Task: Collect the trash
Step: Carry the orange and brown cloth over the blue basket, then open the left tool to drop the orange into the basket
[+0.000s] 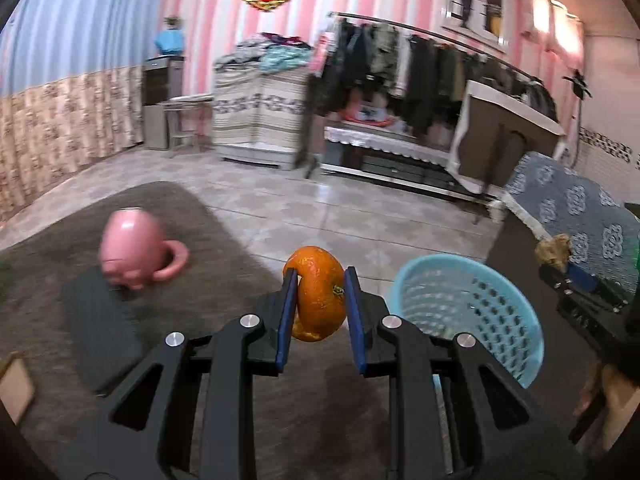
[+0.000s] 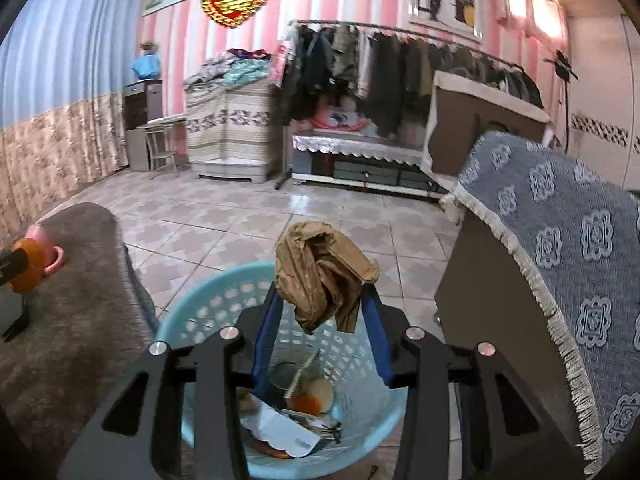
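Observation:
My left gripper (image 1: 319,300) is shut on a piece of orange peel (image 1: 320,294) and holds it above the grey-brown table cover (image 1: 240,380). The light blue perforated trash basket (image 1: 472,312) stands just right of it. My right gripper (image 2: 322,300) is shut on a crumpled brown paper wad (image 2: 322,272) and holds it over the basket (image 2: 200,320), which holds several scraps. The orange peel in the left gripper shows at the far left of the right wrist view (image 2: 26,264). The right gripper with its brown wad shows at the right of the left wrist view (image 1: 556,252).
A pink mug (image 1: 136,248) lies tipped on its side on the table cover, next to a flat black object (image 1: 100,328). A chair under a blue patterned cloth (image 2: 560,248) stands right of the basket. Tiled floor, a clothes rack and cabinets lie beyond.

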Tool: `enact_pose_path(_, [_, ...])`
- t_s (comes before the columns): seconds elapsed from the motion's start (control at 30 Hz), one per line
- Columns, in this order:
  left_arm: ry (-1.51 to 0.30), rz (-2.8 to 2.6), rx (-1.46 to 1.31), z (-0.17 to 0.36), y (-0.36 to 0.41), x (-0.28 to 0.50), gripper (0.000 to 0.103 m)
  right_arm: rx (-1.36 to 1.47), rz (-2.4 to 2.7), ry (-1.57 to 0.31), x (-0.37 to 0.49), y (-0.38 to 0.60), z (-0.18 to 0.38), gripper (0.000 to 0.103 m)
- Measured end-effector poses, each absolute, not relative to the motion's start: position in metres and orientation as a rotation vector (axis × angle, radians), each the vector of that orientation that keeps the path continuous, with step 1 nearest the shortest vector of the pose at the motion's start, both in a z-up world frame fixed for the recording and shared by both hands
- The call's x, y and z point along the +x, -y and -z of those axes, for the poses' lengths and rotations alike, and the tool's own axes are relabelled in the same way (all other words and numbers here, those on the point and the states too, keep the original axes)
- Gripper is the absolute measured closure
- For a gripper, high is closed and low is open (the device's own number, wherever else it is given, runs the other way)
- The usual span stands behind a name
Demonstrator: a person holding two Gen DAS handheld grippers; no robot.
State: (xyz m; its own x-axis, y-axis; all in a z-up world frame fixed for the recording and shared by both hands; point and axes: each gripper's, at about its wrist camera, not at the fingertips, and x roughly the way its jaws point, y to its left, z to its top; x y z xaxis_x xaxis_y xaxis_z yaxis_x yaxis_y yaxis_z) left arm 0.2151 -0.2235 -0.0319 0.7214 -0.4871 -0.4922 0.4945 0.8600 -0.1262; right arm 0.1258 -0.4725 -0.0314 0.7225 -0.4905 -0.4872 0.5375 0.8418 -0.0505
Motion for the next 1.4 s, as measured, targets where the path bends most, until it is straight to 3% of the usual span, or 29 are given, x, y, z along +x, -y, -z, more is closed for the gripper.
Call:
enact_pose_path(0.4, [-0.576, 0.675, 0.077, 0.050, 0.342, 0.217, 0.080, 0.205, 0.629, -0.505, 0.113, 0.529, 0.048, 0.062])
enact_pose_path(0.77, [-0.618, 0.730, 0.201, 0.095, 0.379, 0.210, 0.078, 0.244, 0.633, -0.520, 0.112, 0.537, 0.060, 0.063])
enact_pose_path(0.8, [-0.615, 0.723, 0.202, 0.096, 0.378, 0.211, 0.076, 0.234, 0.628, -0.525, 0.114, 0.535, 0.061, 0.063])
enact_pose_path(0.83, [-0.615, 0.715, 0.197, 0.096, 0.378, 0.212, 0.061, 0.230, 0.626, -0.527, 0.114, 0.534, 0.061, 0.063])
enact_pose_path(0.9, [-0.615, 0.709, 0.164, 0.092, 0.369, 0.215, 0.043, 0.223, 0.621, -0.530, 0.115, 0.530, 0.062, 0.063])
enact_pose_path(1.03, [-0.566, 0.653, 0.148, 0.084, 0.354, 0.216, 0.025, 0.203, 0.617, -0.538, 0.119, 0.523, 0.063, 0.063])
enact_pose_path(1.1, [-0.546, 0.601, 0.147, 0.080, 0.346, 0.217, 0.020, 0.190, 0.610, -0.543, 0.122, 0.517, 0.064, 0.062])
enact_pose_path(1.4, [-0.512, 0.502, 0.075, 0.066, 0.305, 0.226, 0.015, 0.147, 0.571, -0.570, 0.140, 0.493, 0.074, 0.062])
